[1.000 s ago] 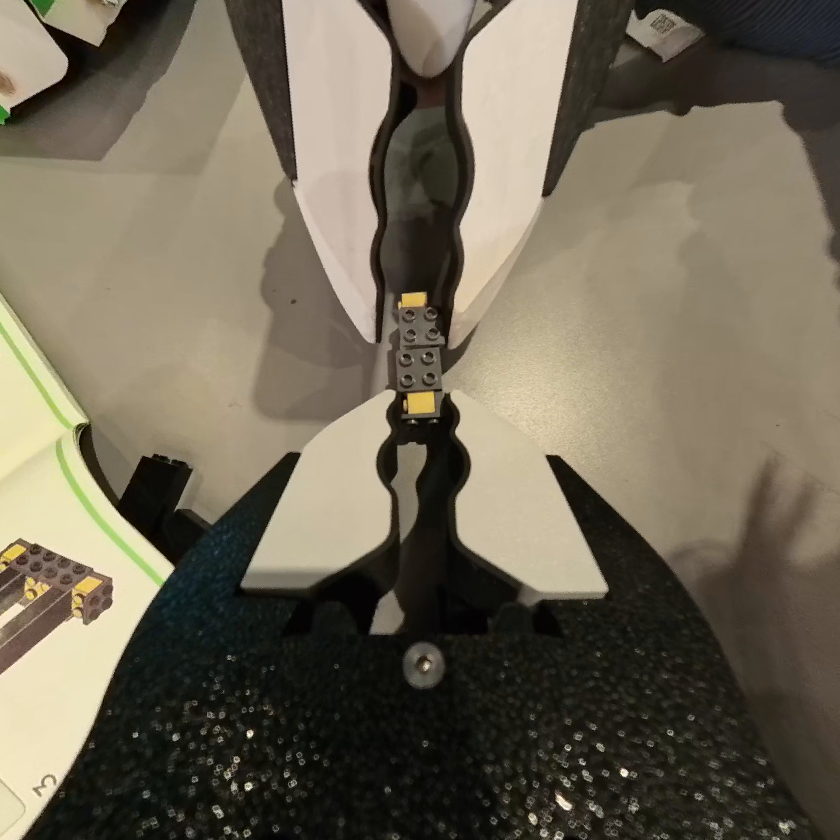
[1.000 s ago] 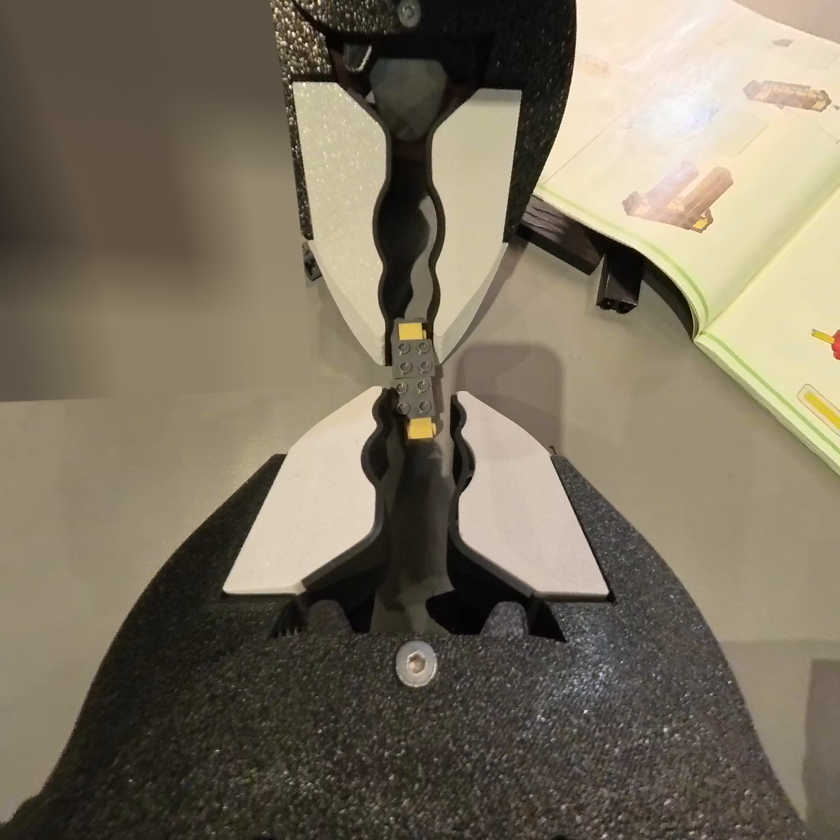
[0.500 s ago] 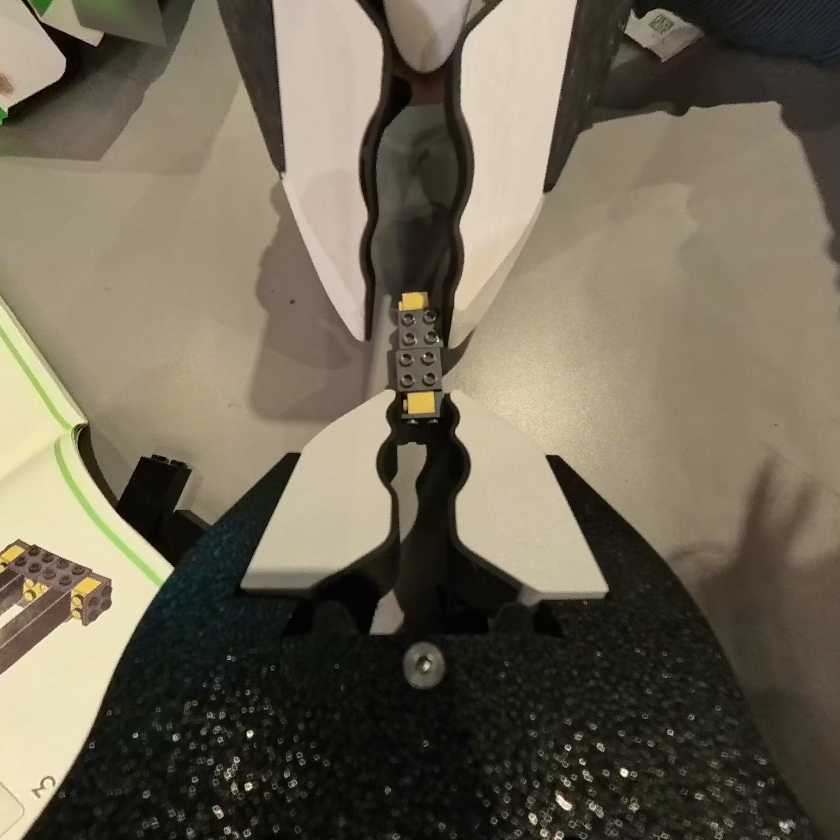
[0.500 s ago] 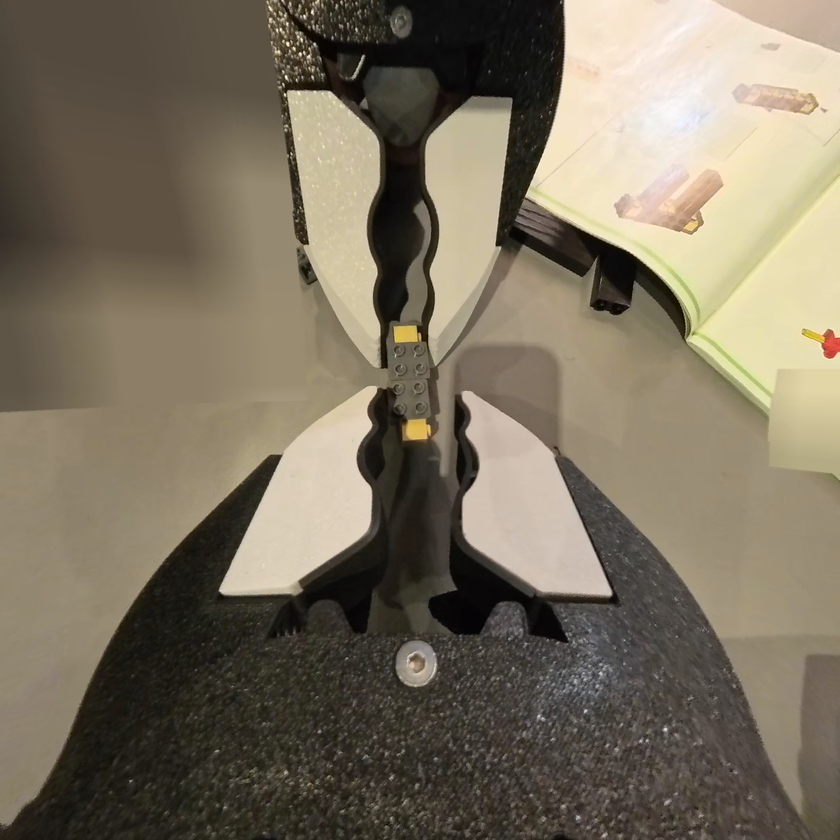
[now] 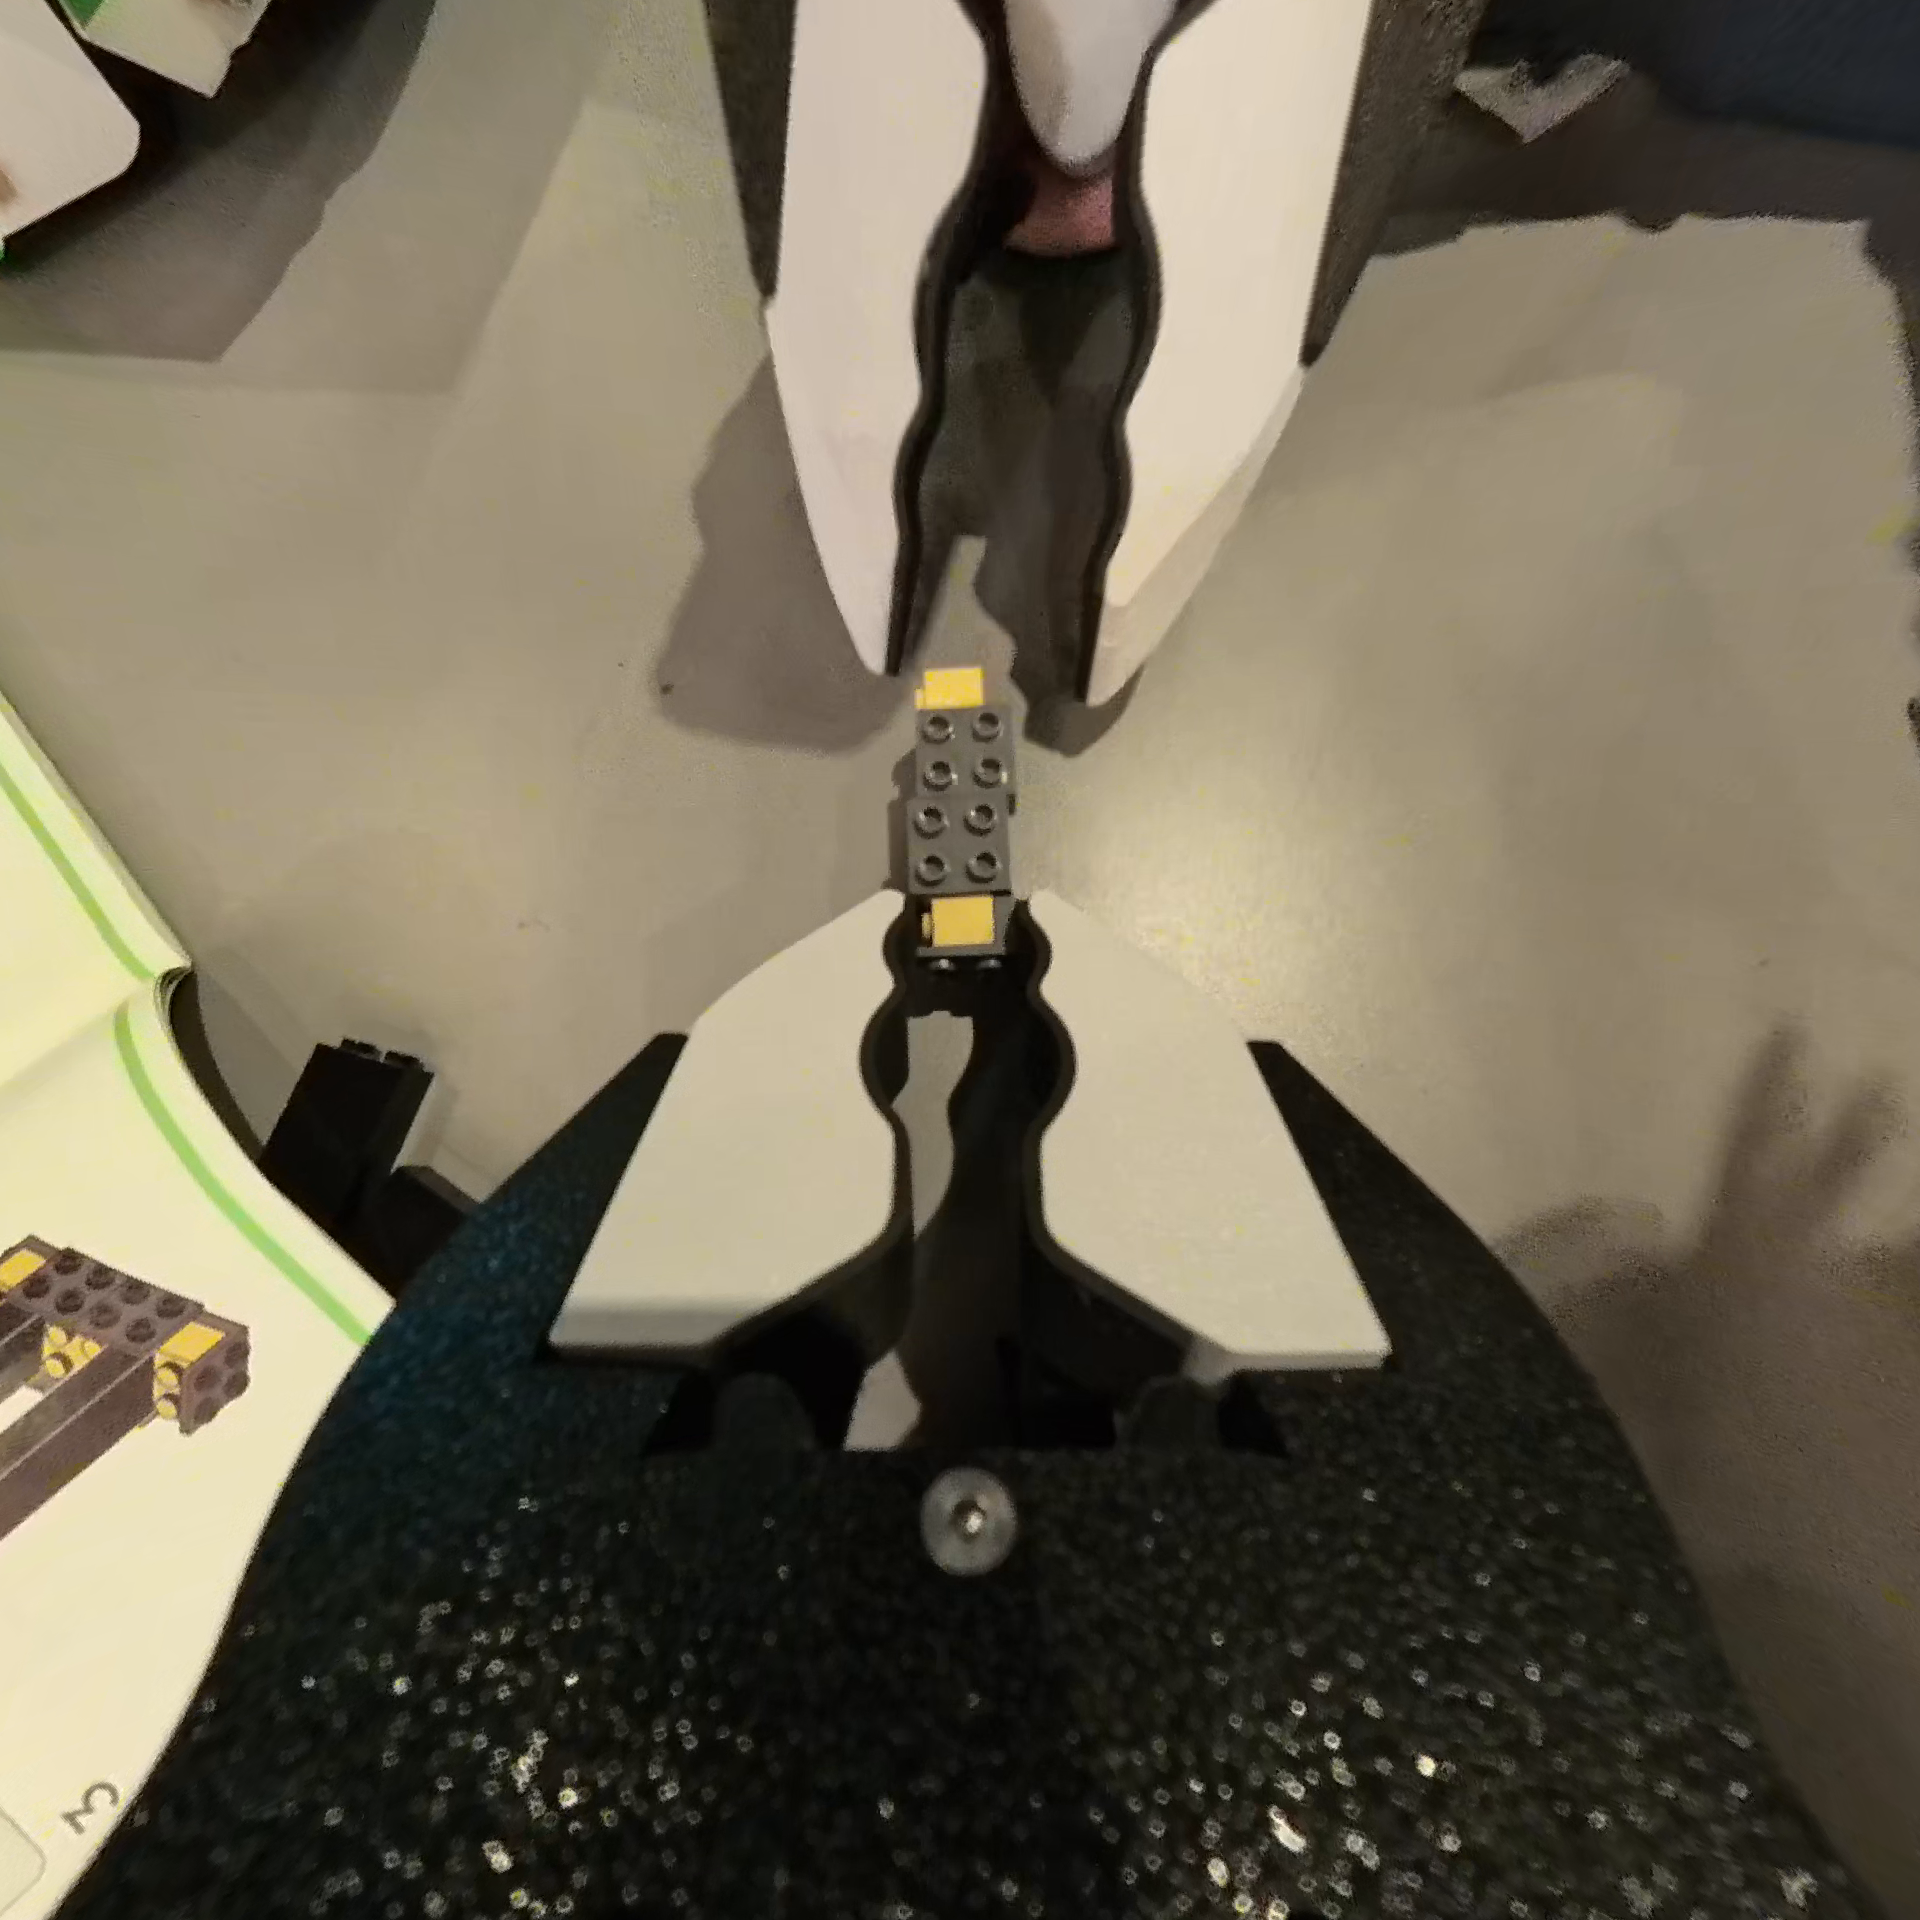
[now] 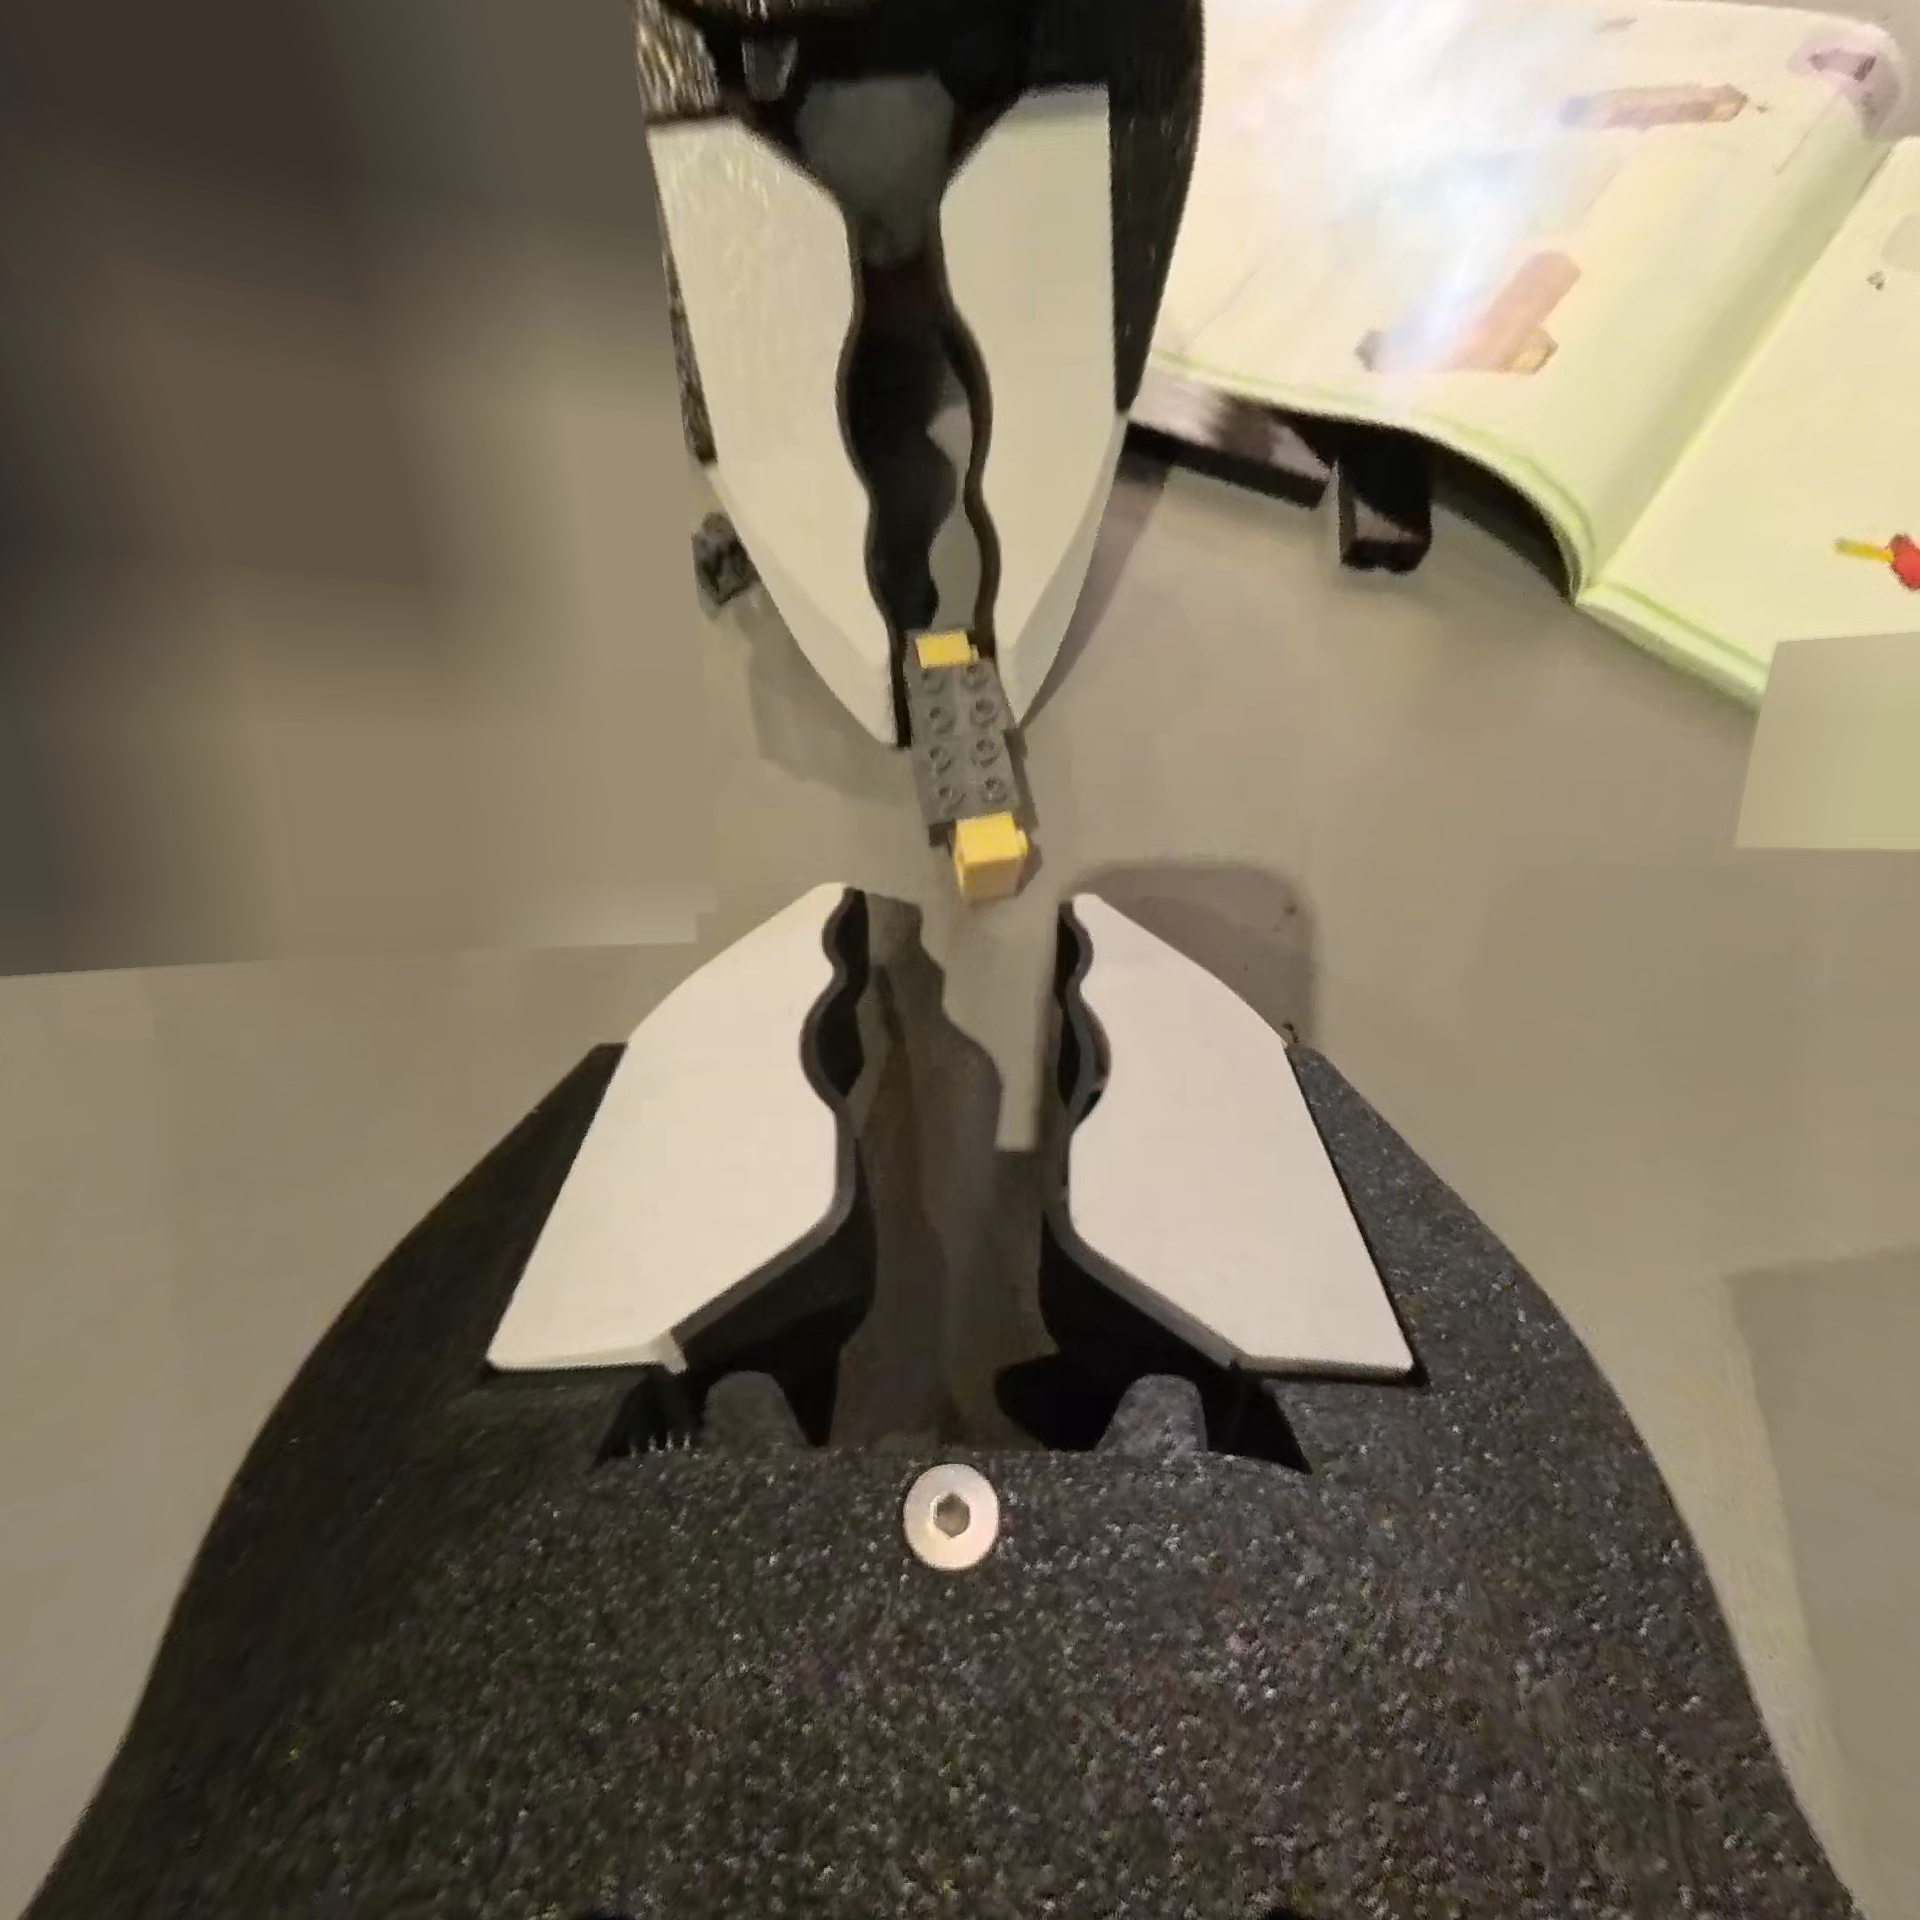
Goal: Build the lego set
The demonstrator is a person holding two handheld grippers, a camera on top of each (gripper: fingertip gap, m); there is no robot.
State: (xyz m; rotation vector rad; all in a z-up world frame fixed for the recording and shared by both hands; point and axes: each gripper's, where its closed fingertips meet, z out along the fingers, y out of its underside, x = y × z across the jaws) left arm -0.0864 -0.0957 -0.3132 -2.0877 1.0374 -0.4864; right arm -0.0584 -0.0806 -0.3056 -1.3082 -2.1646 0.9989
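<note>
L gripper (image 5: 961, 925): tips closed down on near end of the lego assembly, narrow gap only as wide as the piece; holds it off the table.
R gripper (image 6: 956, 914): jaws apart, nothing between tips; gap wider than the piece. In L wrist view it sits opposite, tips just past far yellow end, not touching as far as I can tell.
lego assembly (image 5: 961, 805): two dark grey 2x2 studded plates in a row w/ a yellow brick at each end, dark pcs under. Near yellow end sits btwn L tips; far end sticks out fwd toward R gripper. In R wrist view (image 6: 964, 764) the free yellow end hangs just ahead of R tips, assembly tilted slightly, other end pinched in L gripper fingers across.
table (image 5: 1455, 831): grey, below both grippers; assy shadow on it.
instruction booklet (image 5: 94, 1226): open, pale green edge, left of L gripper; in R wrist view (image 6: 1558, 312) far right, beyond L gripper.
black lego pcs (image 5: 353, 1122): on table at booklet edge, just left of L gripper body; R wrist view shows them (image 6: 1382, 509) tucked under booklet edge.
white box (image 5: 52, 156): far left corner beyond L gripper, partly cut off.
</note>
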